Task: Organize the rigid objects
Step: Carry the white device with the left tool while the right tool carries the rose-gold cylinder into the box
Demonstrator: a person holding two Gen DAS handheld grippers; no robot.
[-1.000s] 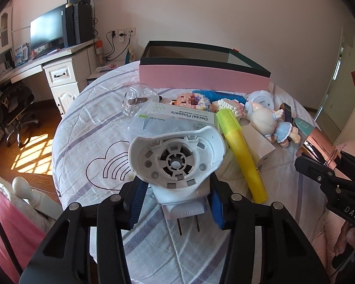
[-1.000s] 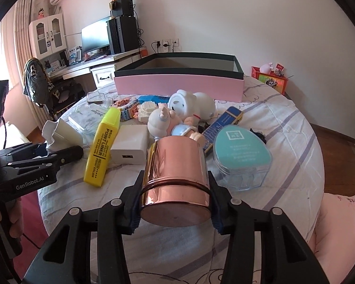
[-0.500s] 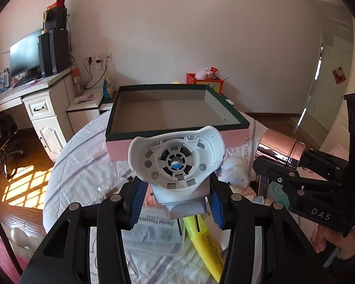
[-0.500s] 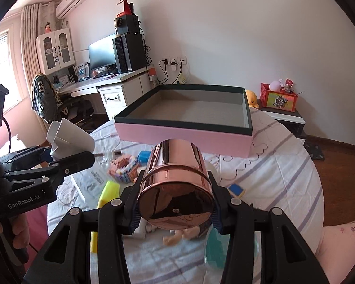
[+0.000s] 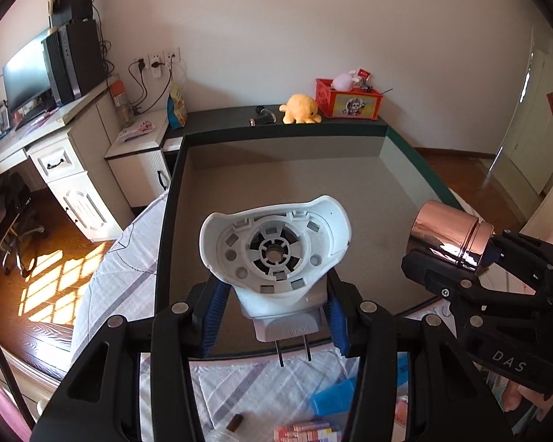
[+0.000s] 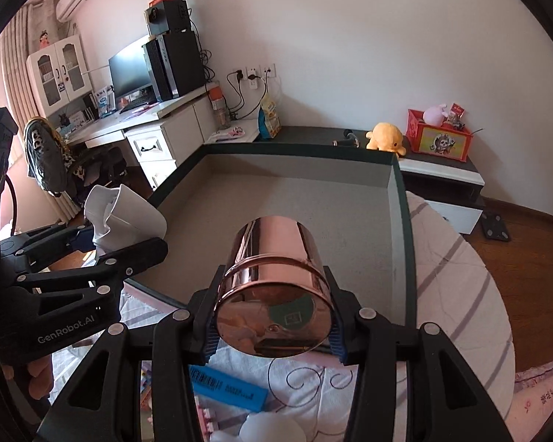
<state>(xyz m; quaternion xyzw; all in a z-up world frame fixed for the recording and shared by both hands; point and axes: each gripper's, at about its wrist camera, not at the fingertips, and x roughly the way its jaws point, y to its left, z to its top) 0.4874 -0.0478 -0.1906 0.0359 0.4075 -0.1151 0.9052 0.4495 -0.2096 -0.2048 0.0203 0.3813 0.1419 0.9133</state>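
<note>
Both hand-held grippers hang loaded over the open box (image 5: 276,191), whose dark rim and grey floor fill the middle of each view; the box sits on a surface under a striped cloth (image 6: 457,258), possibly a bed rather than a desk.

Left hand-held gripper (image 5: 274,315): clamped on the white plug-in device (image 5: 274,246). The blue pads grip only the narrow lower body near the prongs, and the wide slotted housing stands well above the grip. Risk: the top-heavy part pivots between the pads on any quick tilt. The two prongs point down toward the near rim, so a low entry could snag them on the box wall.

Right hand-held gripper (image 6: 272,322): clamped on the copper canister (image 6: 272,287), held on its side with the mirrored end facing the camera. Risk: the polished round wall gives the pads little friction, and the canister could slip or roll once released on the flat floor.

Shared risk: the two grippers are near each other over the same box, so simultaneous lowering could knock one load against the other. Whether the canister lid is fully seated cannot be told from these views.

A blue box (image 6: 228,390) lies on the cloth below the canister, outside the box.
</note>
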